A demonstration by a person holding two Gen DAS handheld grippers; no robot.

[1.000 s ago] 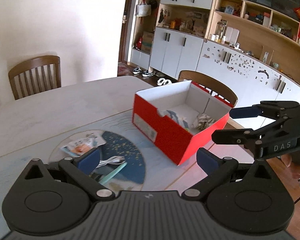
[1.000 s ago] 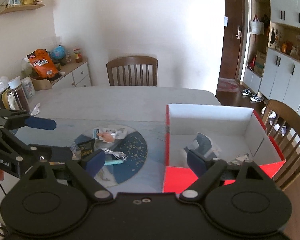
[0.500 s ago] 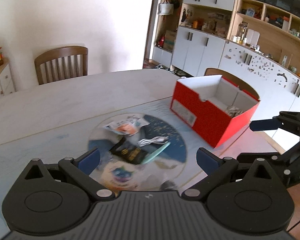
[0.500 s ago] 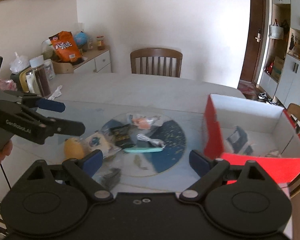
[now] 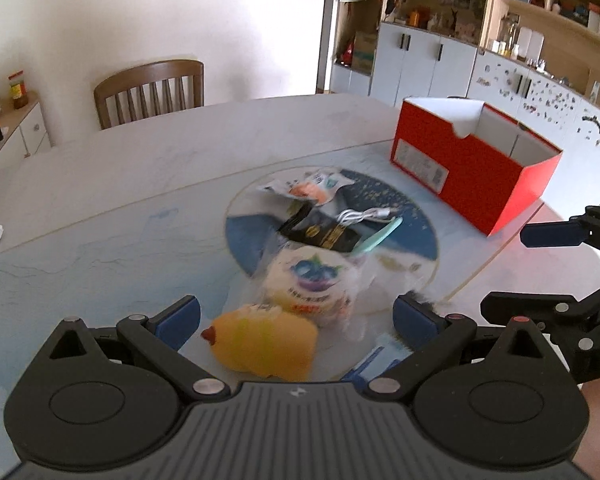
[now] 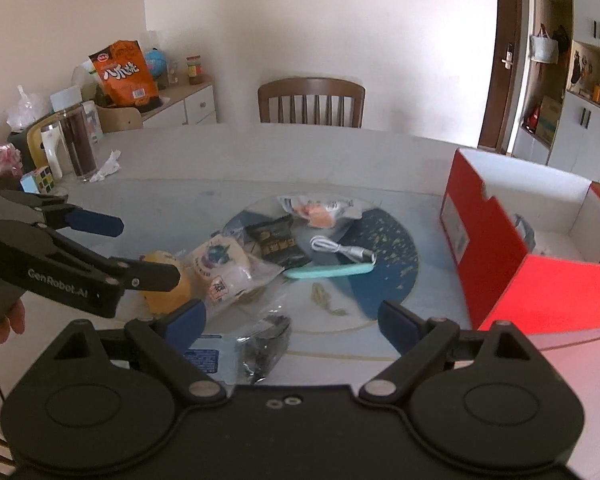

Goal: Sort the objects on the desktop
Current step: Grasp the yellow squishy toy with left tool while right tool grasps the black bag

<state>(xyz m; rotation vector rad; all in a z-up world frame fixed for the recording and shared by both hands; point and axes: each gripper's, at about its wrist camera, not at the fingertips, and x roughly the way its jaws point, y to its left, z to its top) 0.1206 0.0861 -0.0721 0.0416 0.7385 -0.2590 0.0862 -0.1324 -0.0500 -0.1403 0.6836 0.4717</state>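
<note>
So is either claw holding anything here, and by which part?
Nothing is held. The left claw and right claw are both open, above the table's clutter.

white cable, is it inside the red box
No, the white cable lies on the table's round mat, left of the red box.

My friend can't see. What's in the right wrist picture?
An open right gripper hovers over snack packets, a white cable and a teal stick on a table. A red box stands right; the open left gripper reaches from the left.
</note>
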